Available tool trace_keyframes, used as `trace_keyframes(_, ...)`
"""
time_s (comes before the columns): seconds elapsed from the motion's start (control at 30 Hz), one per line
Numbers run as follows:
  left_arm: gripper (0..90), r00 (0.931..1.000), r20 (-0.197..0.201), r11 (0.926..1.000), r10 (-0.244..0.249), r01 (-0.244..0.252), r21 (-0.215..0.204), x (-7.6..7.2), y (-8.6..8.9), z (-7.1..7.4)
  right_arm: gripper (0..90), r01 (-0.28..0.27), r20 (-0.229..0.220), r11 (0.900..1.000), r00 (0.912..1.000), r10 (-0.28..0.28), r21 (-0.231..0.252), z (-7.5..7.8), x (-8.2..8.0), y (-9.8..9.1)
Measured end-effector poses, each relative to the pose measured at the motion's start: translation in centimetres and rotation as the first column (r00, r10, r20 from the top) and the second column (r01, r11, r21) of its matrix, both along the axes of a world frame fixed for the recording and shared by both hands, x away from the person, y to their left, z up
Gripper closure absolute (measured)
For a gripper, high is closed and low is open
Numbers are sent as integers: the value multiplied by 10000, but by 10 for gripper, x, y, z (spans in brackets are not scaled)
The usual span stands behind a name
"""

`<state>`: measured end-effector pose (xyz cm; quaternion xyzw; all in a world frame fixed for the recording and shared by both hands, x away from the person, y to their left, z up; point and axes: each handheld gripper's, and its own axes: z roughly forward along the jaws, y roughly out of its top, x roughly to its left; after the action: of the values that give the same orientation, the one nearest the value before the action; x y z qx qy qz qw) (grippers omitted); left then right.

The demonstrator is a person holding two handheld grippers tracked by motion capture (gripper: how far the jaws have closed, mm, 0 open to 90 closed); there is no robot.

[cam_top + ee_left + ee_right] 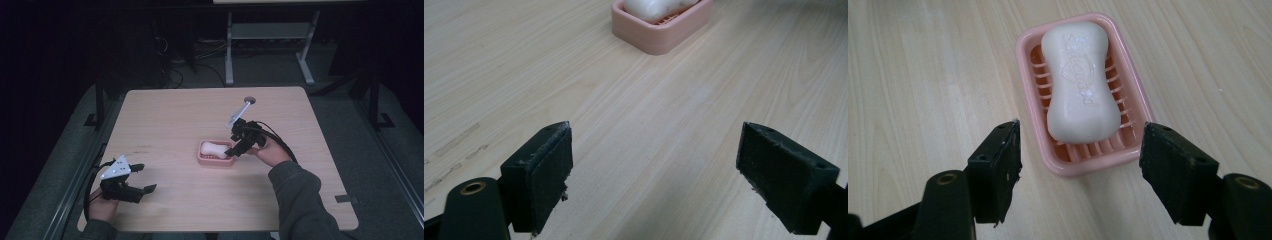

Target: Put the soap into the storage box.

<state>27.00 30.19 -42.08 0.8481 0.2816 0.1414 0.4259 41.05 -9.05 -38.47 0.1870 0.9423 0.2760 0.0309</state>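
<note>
Soap (pixel 1080 82): white bar lying in pink dish (pixel 1133 95), mid-table (pixel 165 120). Long axis runs straight away from right gripper (pixel 1080 167), which hovers just short of the dish's near end, jaws wide, holding nothing. Left gripper (pixel 654 175): well apart at near-left edge, jaws wide, nothing held. Right hand nearer.

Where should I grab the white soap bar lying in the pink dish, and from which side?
Grip the white waisted soap bar across its narrow middle, coming from above. It lies flat in the pink ribbed plastic dish, whose rim guards its lower sides, and the waist probably gives the pads the firmest seat. The right hand-held gripper is open beside it.
</note>
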Motion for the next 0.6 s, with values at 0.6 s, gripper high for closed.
trace_keyframes(0.6, 148, 10000, -16, 10000, -10, 10, 12, 0, -1, 0, 315, 289, -66, 9996, 9996, -289, 30, -2, -12, -18)
